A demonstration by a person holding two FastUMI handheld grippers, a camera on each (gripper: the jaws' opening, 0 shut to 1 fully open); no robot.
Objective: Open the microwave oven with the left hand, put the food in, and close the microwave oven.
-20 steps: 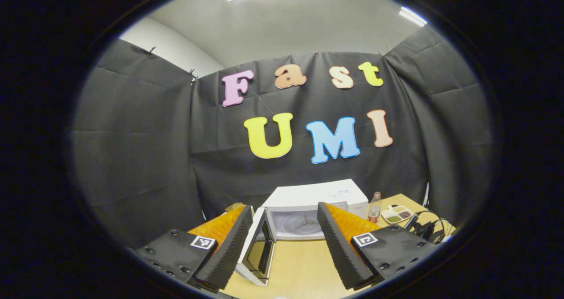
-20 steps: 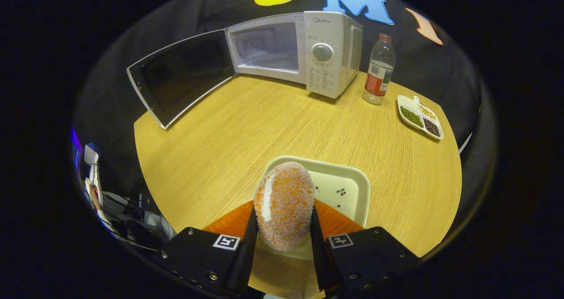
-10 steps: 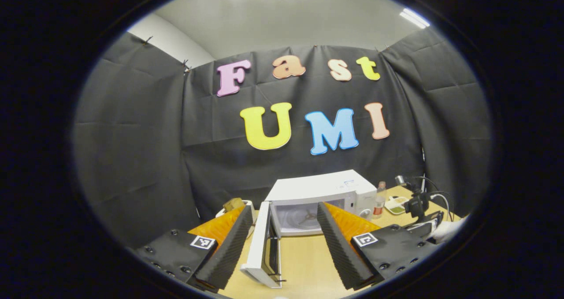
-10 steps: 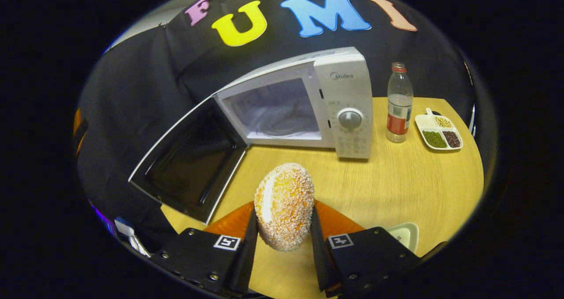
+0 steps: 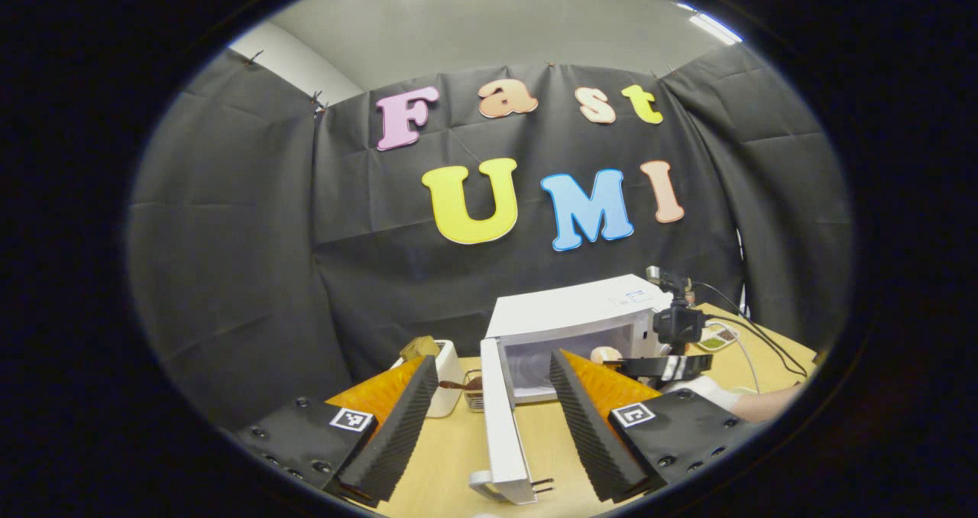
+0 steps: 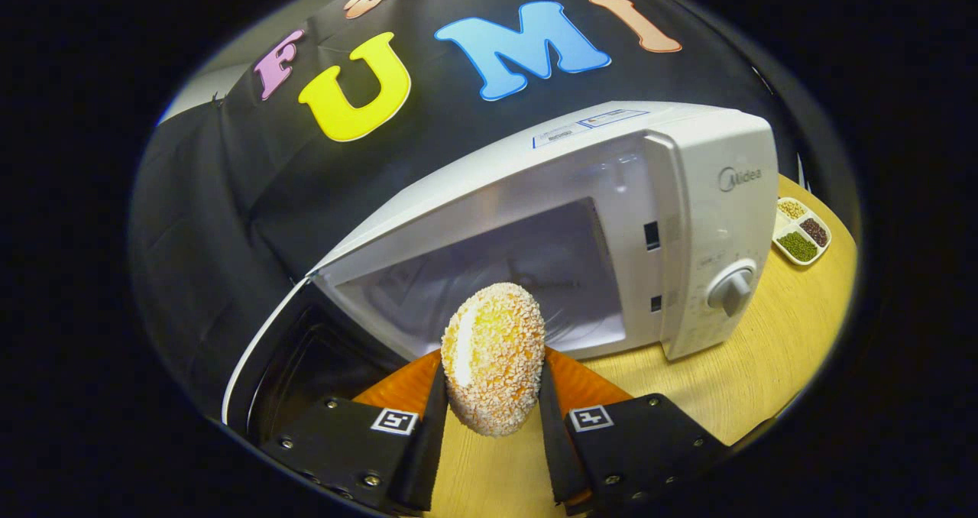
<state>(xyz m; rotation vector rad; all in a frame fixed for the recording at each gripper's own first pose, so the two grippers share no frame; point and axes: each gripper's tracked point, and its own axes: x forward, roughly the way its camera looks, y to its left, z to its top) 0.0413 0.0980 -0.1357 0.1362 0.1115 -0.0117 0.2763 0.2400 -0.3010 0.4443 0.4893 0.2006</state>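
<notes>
Left claw [image 5: 489,411] spread wide, empty, door [image 5: 500,419] at 12. Right claw [image 6: 489,403] grips the bread [image 6: 494,356], now closer to the microwave [image 6: 581,235] cavity at 12 (insertion next, then close).

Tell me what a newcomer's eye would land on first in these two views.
First, the crumb-coated food ball, clamped in the right gripper just before the open cavity of the white microwave. Next, the microwave door, swung wide and seen edge-on between the open fingers of the left gripper, which holds nothing.
</notes>
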